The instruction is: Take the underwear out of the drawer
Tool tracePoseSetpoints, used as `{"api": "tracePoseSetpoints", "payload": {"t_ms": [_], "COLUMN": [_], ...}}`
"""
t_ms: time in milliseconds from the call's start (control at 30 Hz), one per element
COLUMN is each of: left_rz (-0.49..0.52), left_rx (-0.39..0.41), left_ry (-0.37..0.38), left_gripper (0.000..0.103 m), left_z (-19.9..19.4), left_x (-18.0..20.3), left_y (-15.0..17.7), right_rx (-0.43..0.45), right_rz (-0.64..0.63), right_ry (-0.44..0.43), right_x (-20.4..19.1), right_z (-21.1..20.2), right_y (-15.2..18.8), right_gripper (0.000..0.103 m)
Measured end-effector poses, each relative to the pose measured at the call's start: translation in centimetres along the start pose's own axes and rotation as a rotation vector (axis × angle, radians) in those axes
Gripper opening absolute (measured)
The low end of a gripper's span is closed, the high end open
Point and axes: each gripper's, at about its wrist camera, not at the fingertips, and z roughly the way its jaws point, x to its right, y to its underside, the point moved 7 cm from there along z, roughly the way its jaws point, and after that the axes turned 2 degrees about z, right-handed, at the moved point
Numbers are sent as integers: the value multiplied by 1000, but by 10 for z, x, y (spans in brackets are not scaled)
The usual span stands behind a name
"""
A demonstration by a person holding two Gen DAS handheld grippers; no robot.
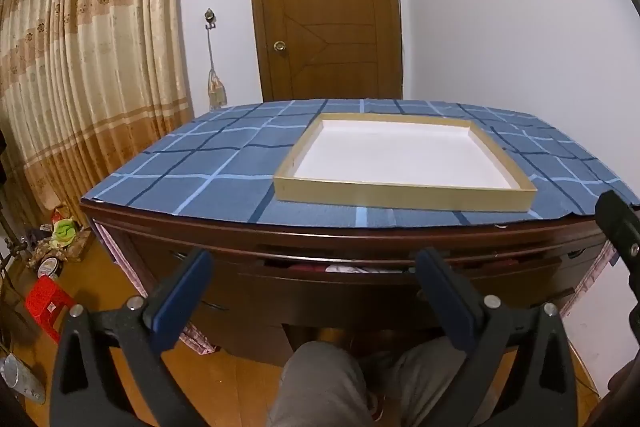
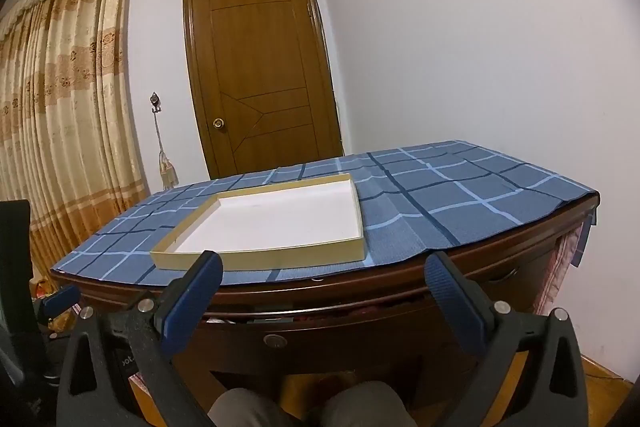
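The dark wooden drawer under the desk top stands a crack open. Red and white fabric, likely the underwear, shows in the gap. In the right wrist view the drawer front carries a round metal knob, with fabric peeking out above it. My left gripper is open and empty, a little in front of the drawer. My right gripper hangs open and empty before the drawer too. Each gripper shows at the edge of the other's view: the right gripper and the left gripper.
A blue checked cloth covers the desk top, and a shallow wooden tray with a white bottom lies on it. The person's knees in grey trousers are under the desk. A red stool and clutter stand on the floor at left, by the curtain.
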Motion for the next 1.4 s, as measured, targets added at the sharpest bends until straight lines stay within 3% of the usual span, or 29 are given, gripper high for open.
{"api": "tracePoseSetpoints", "payload": {"t_ms": [1400], "left_rz": [-2], "left_rx": [-8], "left_ry": [4], "left_gripper": [103], "left_z": [2], "left_x": [-1], "left_y": [4], "right_rx": [-8], "right_rz": [6], "right_ry": [-5], "right_x": [1], "right_z": [-2], "right_y": [0], "right_gripper": [103]}}
